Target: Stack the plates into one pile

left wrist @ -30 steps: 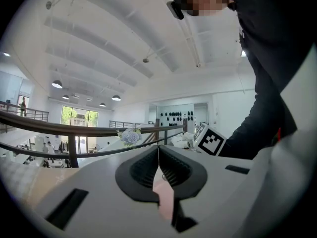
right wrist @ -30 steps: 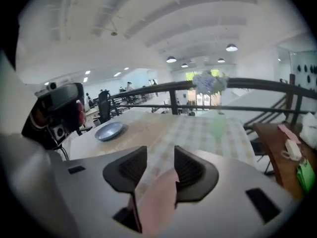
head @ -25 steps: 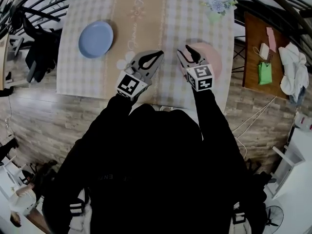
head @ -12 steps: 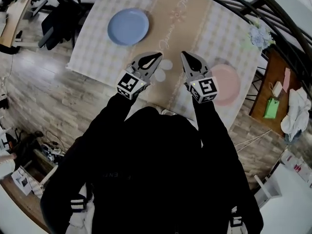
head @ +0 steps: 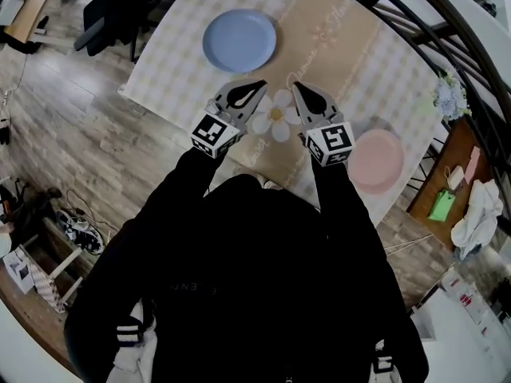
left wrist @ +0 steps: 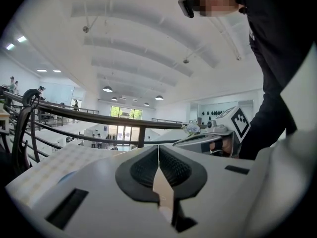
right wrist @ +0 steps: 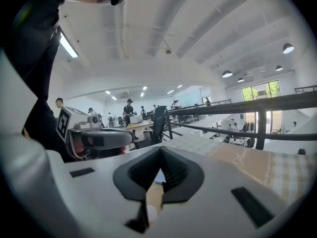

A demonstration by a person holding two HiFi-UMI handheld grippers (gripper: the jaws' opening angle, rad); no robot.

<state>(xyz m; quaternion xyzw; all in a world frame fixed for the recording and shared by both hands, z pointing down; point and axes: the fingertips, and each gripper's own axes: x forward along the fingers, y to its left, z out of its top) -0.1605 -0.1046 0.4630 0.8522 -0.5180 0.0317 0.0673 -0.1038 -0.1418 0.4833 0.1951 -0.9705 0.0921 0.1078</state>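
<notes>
A sec earlier our R hand-held gripper (head: 299, 90) was open at the pink plate (head: 376, 160). It was now shut on nothing, and that plate lay flat on the surface (head: 359, 54) to its right. L hand-held gripper (head: 259, 88) was shut too, empty. Both had swung twd the blue plate (head: 239, 40), well apart from the pink. We judged nothing stacked yet.

2 plates (head: 239, 41) (head: 375, 161), 2 claws (head: 260, 87) (head: 296, 88), perhaps 1 bouquet (head: 449, 98)
</notes>
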